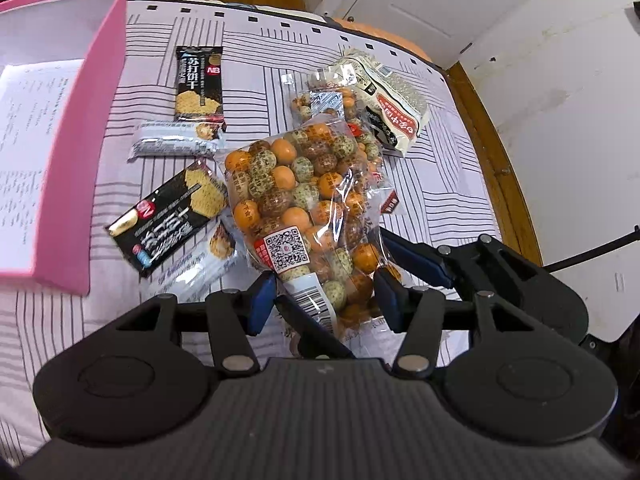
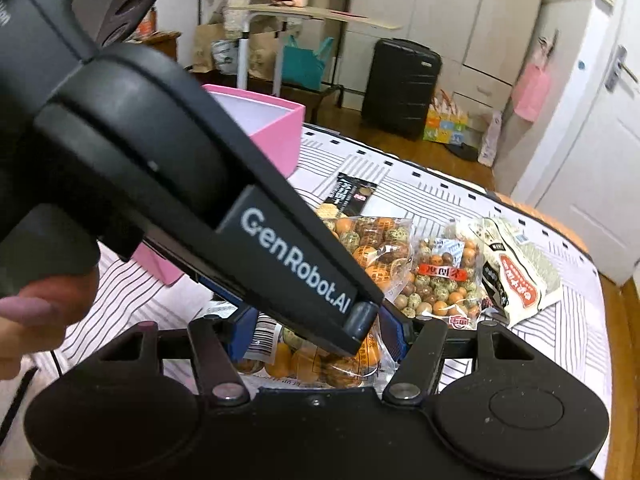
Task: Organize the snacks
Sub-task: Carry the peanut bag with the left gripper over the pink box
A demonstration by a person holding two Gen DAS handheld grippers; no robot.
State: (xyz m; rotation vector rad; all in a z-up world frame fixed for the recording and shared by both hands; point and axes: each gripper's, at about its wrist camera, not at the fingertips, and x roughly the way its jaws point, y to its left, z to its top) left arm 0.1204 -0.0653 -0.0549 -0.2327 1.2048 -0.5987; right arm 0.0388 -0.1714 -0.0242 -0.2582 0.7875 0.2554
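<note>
A clear bag of orange, green and brown coated nuts [image 1: 304, 208] lies on the striped cloth. My left gripper [image 1: 324, 292] has its blue pads on both sides of the bag's near end, shut on it. My right gripper [image 2: 312, 336] also closes on the same bag [image 2: 320, 360] from the near end; the left gripper's body [image 2: 200, 184] crosses over it. A second nut bag [image 1: 328, 100] and a white snack pouch [image 1: 392, 108] lie beyond. Black cracker packs [image 1: 198, 84] [image 1: 172, 216] lie left. A pink box [image 1: 92, 128] stands at far left.
A silver wrapped bar [image 1: 176, 142] lies between the cracker packs. The table's wooden edge [image 1: 492, 168] runs along the right. In the right wrist view a black suitcase [image 2: 400, 84], a white door [image 2: 592, 184] and bags stand in the room behind.
</note>
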